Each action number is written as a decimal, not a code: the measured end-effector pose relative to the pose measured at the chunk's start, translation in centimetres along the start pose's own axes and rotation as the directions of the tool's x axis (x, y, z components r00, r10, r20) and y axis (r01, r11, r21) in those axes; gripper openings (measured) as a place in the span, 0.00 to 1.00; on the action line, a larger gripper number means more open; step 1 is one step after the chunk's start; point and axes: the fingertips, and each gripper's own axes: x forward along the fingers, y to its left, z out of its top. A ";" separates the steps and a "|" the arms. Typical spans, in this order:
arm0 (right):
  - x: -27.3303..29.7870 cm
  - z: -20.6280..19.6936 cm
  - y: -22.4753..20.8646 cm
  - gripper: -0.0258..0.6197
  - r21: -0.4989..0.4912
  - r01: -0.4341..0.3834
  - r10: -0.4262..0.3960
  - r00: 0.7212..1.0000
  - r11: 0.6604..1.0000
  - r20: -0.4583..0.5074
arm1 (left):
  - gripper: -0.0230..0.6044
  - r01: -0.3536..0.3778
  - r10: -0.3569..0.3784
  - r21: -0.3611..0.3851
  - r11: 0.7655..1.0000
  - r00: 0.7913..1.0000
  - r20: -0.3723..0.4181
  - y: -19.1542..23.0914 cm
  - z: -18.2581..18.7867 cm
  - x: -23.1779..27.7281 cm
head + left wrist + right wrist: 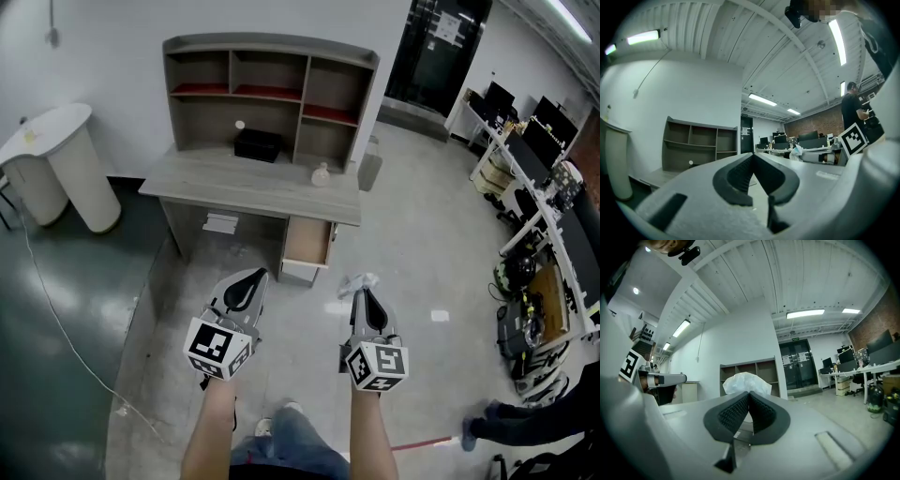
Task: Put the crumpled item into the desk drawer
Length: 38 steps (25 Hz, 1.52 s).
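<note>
The crumpled item (360, 281) is a wad of thin white plastic or paper. My right gripper (361, 292) is shut on it, and in the right gripper view the wad (746, 382) sticks out above the closed tips of that gripper (749, 394). My left gripper (254, 276) is shut with nothing in it, its jaws meeting at the tip (752, 155). Both are held over the floor in front of the grey desk (253, 186). The desk drawer (307, 242) stands pulled open under the desktop's right side, ahead of the right gripper.
A hutch with shelves (267, 89) tops the desk, with a black box (258, 144) and a small white object (322, 174) below it. A white round table (56, 155) stands at the left. A cable (66, 333) crosses the floor. Workstations (544, 187) and a person (530, 422) are at the right.
</note>
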 end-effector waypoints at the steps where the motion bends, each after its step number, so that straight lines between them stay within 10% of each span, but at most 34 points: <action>1: 0.4 -0.3 -0.3 0.06 0.004 0.005 -0.005 1.000 1.000 -0.007 | 0.02 0.001 -0.001 -0.003 1.000 1.000 -0.006 0.3 -0.3 0.3; 28: 31.6 -12.5 -11.4 0.06 0.088 -0.042 0.057 0.981 0.995 -0.183 | 0.02 -0.112 0.108 -0.018 0.993 0.980 -0.168 18.0 -11.9 23.4; 38: 36.4 -31.3 -9.8 0.06 0.062 -0.056 0.079 0.869 0.997 -0.488 | 0.02 -0.067 0.026 -0.131 0.989 0.955 -0.296 18.8 -23.8 24.7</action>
